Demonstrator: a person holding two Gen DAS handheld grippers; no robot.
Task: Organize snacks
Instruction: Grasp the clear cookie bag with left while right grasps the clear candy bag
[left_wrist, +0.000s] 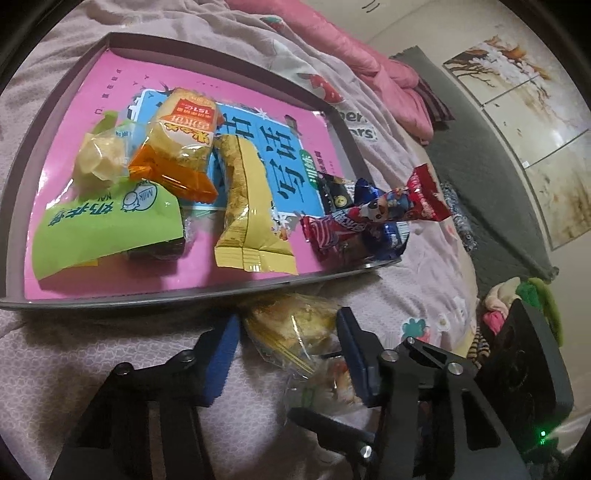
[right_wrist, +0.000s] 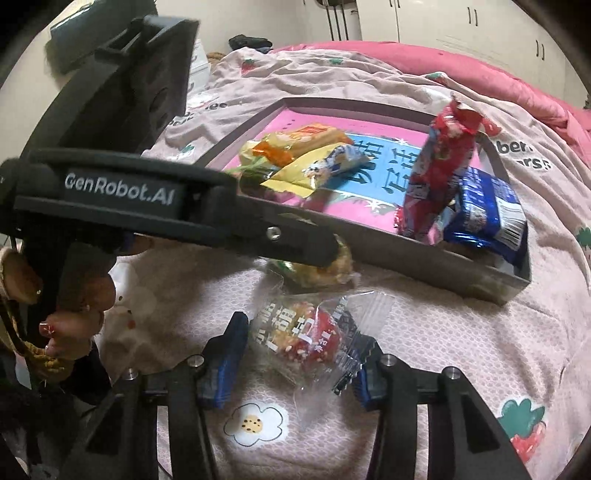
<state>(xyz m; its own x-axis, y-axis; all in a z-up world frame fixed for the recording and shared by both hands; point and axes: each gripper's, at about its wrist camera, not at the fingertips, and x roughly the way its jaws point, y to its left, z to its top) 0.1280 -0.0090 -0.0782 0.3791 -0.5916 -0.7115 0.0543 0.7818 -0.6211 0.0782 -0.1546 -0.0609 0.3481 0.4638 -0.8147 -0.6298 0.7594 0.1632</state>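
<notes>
Your left tool (left_wrist: 288, 354) sits low in the left wrist view, its blue-padded fingers (left_wrist: 221, 354) spread either side of a clear yellow-tinted snack packet (left_wrist: 295, 332) lying on the pink bedspread (left_wrist: 110, 350). The pads stand apart from the wrapper on the left side; on the right side the pad is close against it, and you cannot tell whether it touches. The tool reads as released, not clenched.

Your right tool (right_wrist: 299, 362) is at the bottom centre of the right wrist view, also spread wide, with a clear packet holding a red-and-white sweet (right_wrist: 306, 332) lying between its fingers (right_wrist: 225, 354). The wrapper's edges reach near both pads, but the grip is not closed on it.

Just above both packets lies the grey tray (left_wrist: 184, 295) with a pink and blue printed liner. Inside it, at centre left in the left wrist view, are a green milk-candy bag (left_wrist: 107, 229), an orange-ended bread packet (left_wrist: 181, 147) and a yellow bar wrapper (left_wrist: 247, 199). At the tray's right corner a red wrapper (right_wrist: 439, 166) stands tilted against a blue foil packet (right_wrist: 484, 214).

In the right wrist view, your left tool's black body marked GenRobot.AI crosses the upper left.
</notes>
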